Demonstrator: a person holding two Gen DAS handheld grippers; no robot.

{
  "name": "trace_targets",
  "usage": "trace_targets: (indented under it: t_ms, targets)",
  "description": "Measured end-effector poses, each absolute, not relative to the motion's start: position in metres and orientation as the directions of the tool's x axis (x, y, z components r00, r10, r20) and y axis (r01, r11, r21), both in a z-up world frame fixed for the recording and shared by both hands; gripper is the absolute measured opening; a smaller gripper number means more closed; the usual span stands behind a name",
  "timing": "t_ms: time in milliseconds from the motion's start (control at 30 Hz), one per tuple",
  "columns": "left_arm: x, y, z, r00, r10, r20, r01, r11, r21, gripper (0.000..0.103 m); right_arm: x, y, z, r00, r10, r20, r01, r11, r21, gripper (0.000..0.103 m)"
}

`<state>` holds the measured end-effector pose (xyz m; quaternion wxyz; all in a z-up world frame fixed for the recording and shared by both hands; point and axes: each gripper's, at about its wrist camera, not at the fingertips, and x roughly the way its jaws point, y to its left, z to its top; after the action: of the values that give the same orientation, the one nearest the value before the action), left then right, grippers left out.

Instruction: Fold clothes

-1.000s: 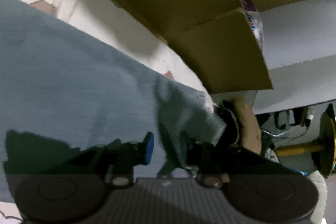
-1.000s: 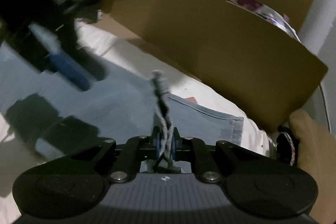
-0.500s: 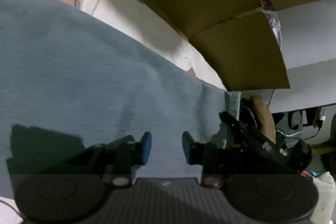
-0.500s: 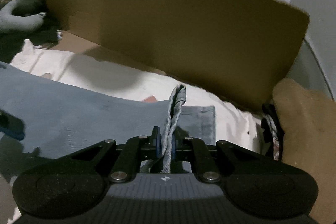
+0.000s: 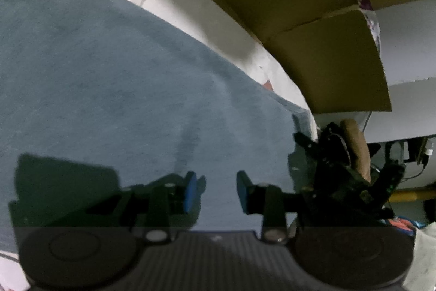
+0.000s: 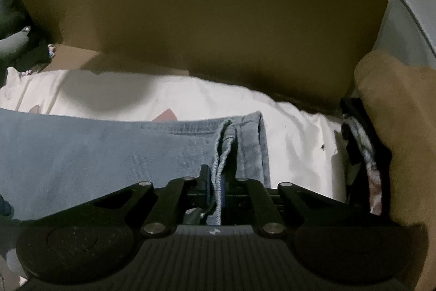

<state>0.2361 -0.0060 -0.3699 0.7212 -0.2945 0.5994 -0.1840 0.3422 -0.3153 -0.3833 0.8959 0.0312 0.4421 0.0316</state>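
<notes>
The blue cloth [image 5: 130, 89] is spread flat on a white sheet [image 6: 169, 97], w/ a cardboard box [image 6: 218, 18] behind. It is judged soft, light & floppy, so it is best held by a stitched hem or corner. A bunched hem is pinched tight in the right tongs [image 6: 216, 182]. The left tongs [image 5: 215, 190] are held apart above the cloth; nothing is gripped. No writing or brand can be read.

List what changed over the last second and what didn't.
The right gripper, pinching the blue garment by its hem, rolled level and carried it down flat over the white sheet. The left gripper stayed open above the cloth, holding nothing. The cardboard box kept its place.
</notes>
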Motion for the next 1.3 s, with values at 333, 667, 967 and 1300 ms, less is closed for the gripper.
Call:
trace_targets:
  t_ms: [333, 667, 967, 1300]
  targets:
    - [0.235, -0.011, -0.372, 0.205, -0.599, -0.774, -0.067, 0.781, -0.621, 0.035, 0.350, -0.317, -0.380, 0.629, 0.034, -0.777, -0.020, 0.999, 0.028, 0.005]
    - [0.228, -0.003, -0.380, 0.193, -0.599, -0.777, -0.075, 0.780, -0.621, 0.035, 0.359, -0.323, -0.363, 0.660, -0.026, -0.751, 0.028, 1.000, -0.010, 0.004]
    - [0.227, 0.001, -0.385, 0.184, -0.595, -0.782, -0.063, 0.787, -0.614, 0.038, 0.360, -0.321, -0.376, 0.601, -0.043, -0.798, 0.021, 0.999, -0.037, 0.004]
    - [0.230, 0.003, -0.393, 0.190, -0.594, -0.781, -0.072, 0.785, -0.615, 0.038, 0.360, -0.316, -0.372, 0.560, -0.075, -0.825, 0.034, 0.997, -0.067, 0.004]
